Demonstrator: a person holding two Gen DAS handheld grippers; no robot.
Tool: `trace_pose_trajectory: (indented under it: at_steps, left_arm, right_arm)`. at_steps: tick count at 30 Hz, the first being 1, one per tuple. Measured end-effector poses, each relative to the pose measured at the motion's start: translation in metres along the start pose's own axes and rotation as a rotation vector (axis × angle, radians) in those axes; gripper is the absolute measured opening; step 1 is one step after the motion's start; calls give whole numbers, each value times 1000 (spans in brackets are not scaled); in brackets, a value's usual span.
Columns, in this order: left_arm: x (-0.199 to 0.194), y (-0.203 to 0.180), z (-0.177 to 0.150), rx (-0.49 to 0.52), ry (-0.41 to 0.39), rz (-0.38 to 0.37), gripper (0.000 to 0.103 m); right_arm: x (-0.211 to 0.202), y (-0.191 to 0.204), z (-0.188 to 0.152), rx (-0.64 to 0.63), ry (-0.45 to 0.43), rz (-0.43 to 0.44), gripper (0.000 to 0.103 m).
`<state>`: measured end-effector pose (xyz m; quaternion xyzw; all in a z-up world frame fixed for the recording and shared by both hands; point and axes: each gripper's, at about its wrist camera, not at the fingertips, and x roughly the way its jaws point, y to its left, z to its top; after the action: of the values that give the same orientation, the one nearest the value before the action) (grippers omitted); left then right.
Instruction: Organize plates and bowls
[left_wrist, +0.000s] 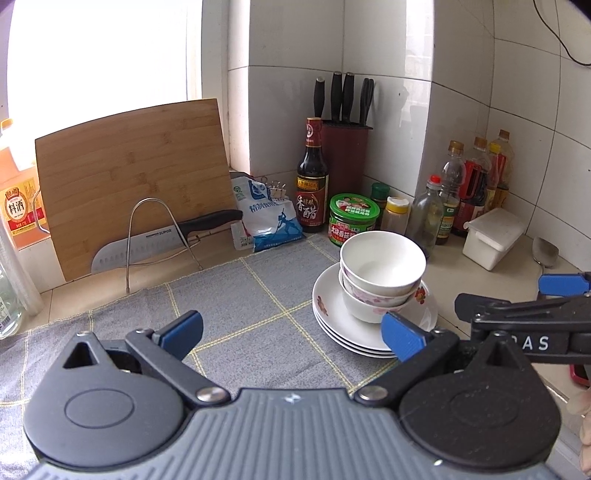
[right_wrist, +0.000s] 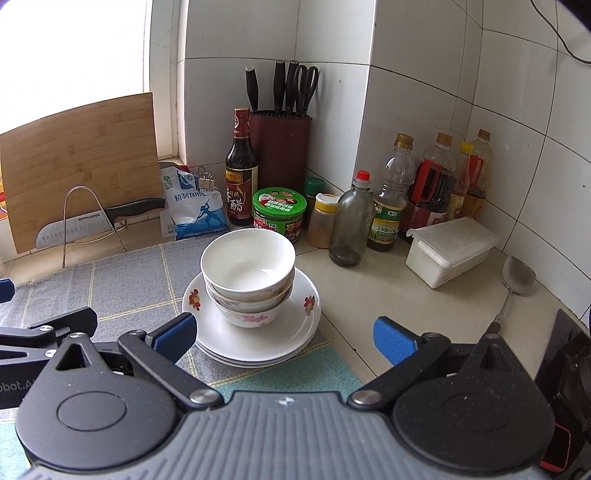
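Both grippers, left (left_wrist: 291, 332) and right (right_wrist: 284, 336), hover near with jaws apart, empty. The bowls (right_wrist: 248, 275), 3 nested on stacked plates (right_wrist: 258, 332), sit far right on the mat (left_wrist: 236, 295); a careless nudge could topple them.

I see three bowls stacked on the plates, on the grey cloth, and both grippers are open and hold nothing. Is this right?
Not quite: two bowls are stacked on the plates, as the right wrist view shows. They sit on the grey cloth, and the left gripper and right gripper are open and empty.
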<state>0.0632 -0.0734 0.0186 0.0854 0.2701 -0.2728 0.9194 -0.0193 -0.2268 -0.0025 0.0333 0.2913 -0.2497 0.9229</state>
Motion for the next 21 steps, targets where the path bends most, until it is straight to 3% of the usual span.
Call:
trace_pose_trajectory:
  at_steps: [21]
  left_arm:
    - [3,-7,3,4,2,-5,102]
  right_arm:
    - [-2,-9,1,0,-7,-28,103]
